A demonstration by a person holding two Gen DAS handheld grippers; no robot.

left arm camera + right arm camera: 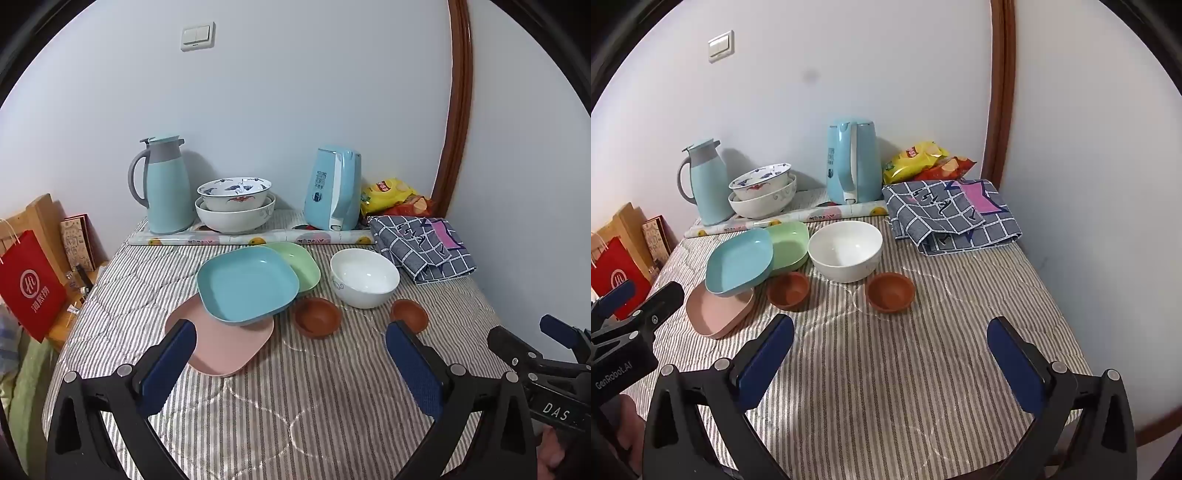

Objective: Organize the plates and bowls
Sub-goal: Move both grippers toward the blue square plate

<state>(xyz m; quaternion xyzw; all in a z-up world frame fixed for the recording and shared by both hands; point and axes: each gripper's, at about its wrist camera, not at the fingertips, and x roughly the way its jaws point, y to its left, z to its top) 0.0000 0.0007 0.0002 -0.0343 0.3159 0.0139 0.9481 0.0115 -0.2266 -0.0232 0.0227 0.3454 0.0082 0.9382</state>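
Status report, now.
Left gripper and right gripper open, empty. Blue square plate overlaps pink plate and green plate. Nothing blocking.

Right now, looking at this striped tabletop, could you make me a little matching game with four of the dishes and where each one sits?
Things:
1. blue plate
2. pink plate
3. green plate
4. white bowl

Places:
A. at the bottom of the overlapping plates, nearest the cameras
B. standing alone, between the two small brown bowls and a bit behind them
C. on top, overlapping the other two plates
D. farthest back of the three plates, partly under another

Pairs: 1-C, 2-A, 3-D, 4-B
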